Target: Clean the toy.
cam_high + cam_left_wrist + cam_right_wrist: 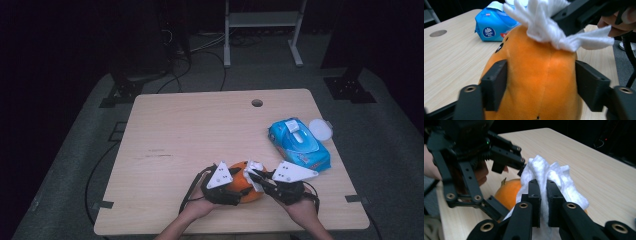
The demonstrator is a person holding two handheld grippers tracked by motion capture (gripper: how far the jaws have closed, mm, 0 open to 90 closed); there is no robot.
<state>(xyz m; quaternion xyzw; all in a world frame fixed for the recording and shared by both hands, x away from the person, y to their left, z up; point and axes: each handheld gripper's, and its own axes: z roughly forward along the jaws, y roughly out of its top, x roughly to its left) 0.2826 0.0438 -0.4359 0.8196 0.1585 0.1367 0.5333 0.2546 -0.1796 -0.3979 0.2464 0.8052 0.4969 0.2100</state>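
Right claw (543, 202) is pinching the white tissue (549, 173) on the orange plush (534, 75); left claw (541, 85) is straddling the plush, jaws half-open, just beside that blue wipes pack (300, 142).

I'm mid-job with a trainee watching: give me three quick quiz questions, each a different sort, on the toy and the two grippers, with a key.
1. True or false: the right gripper is shut on the white wipe.
2. Which thing lies between the left gripper's jaws? A) orange plush toy B) blue wipes pack C) round white lid
3. Fill in: on the wooden table, the wipes pack lies to the toy's ____ in the high view.

Key: 1 true. 2 A; the pads flank its sides, though whether they press is unclear. 3 right.
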